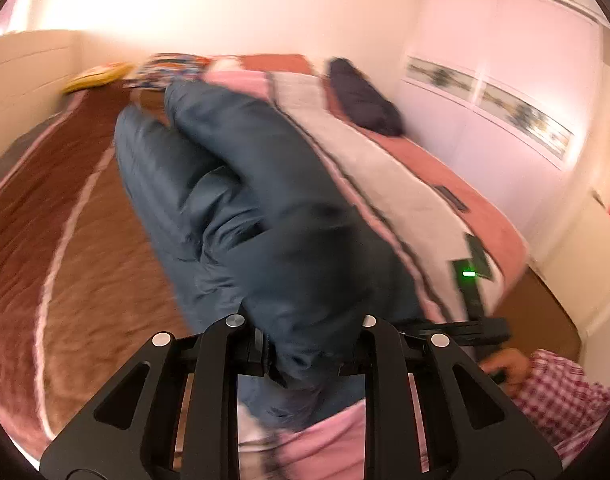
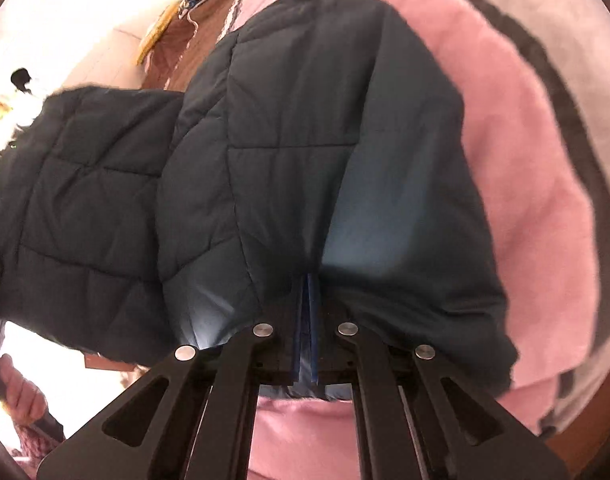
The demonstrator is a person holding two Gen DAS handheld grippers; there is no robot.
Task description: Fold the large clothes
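Note:
A big dark blue quilted jacket [image 1: 265,208] hangs lifted over the bed, blurred by motion. In the left wrist view my left gripper [image 1: 305,360] is shut on a bunched fold of the jacket, which hides the fingertips. In the right wrist view the jacket [image 2: 305,140] fills the middle, one sleeve [image 2: 81,200] sticking out to the left. My right gripper [image 2: 307,312] is shut on the jacket's edge, and its blue pads [image 2: 313,320] stand nearly together with thin fabric between them.
The bed carries a brown blanket [image 1: 65,220] on the left and a pink and grey blanket [image 1: 385,168] on the right, with a dark bundle [image 1: 361,100] and pillows at its far end. A hand [image 1: 509,364] in a red-checked sleeve shows at lower right. White wardrobe doors [image 1: 505,120] stand beyond.

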